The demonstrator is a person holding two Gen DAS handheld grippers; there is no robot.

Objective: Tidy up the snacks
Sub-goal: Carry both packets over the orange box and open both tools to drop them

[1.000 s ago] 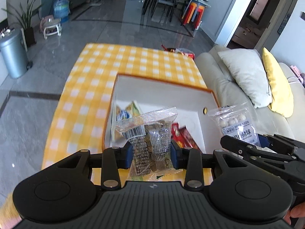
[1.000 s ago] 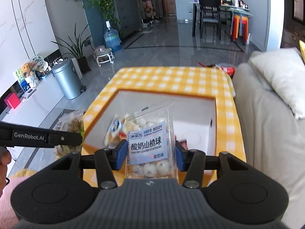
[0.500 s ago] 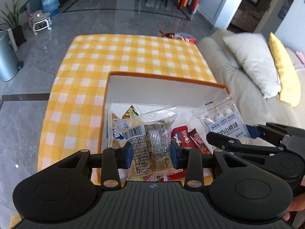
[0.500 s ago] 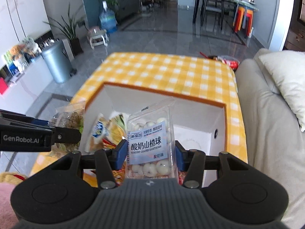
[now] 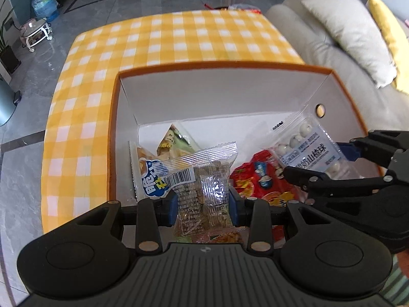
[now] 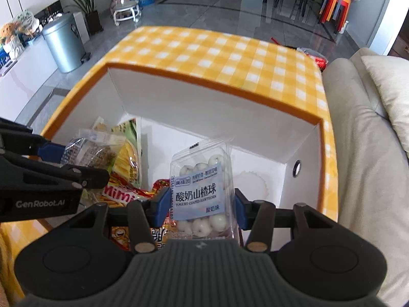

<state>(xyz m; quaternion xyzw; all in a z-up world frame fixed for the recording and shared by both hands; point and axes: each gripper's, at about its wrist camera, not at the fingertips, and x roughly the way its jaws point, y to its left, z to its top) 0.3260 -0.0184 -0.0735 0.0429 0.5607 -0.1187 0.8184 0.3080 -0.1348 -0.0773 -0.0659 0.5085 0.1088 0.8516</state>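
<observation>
An orange-rimmed white box (image 5: 225, 64) (image 6: 212, 81) sits on the yellow checked table. My left gripper (image 5: 203, 206) is shut on a clear packet of brown snacks (image 5: 204, 179), held over the box's near left part. My right gripper (image 6: 200, 206) is shut on a clear packet of white yogurt hawthorn balls (image 6: 202, 192), held over the box's middle. The hawthorn packet (image 5: 305, 148) and right gripper also show at the right of the left wrist view. Several snack packets lie in the box, among them a red one (image 5: 258, 181) and a yellow one (image 6: 127, 163).
The checked tablecloth (image 5: 163, 41) stretches beyond the box. A beige sofa (image 6: 368, 153) with pillows (image 5: 350, 28) borders the table's right side. A grey bin (image 6: 65, 43) and a water bottle (image 5: 44, 2) stand on the floor to the left.
Both grippers have moved forward and down over the box with their packets still held. The box now fills the views and its contents sit close below.
</observation>
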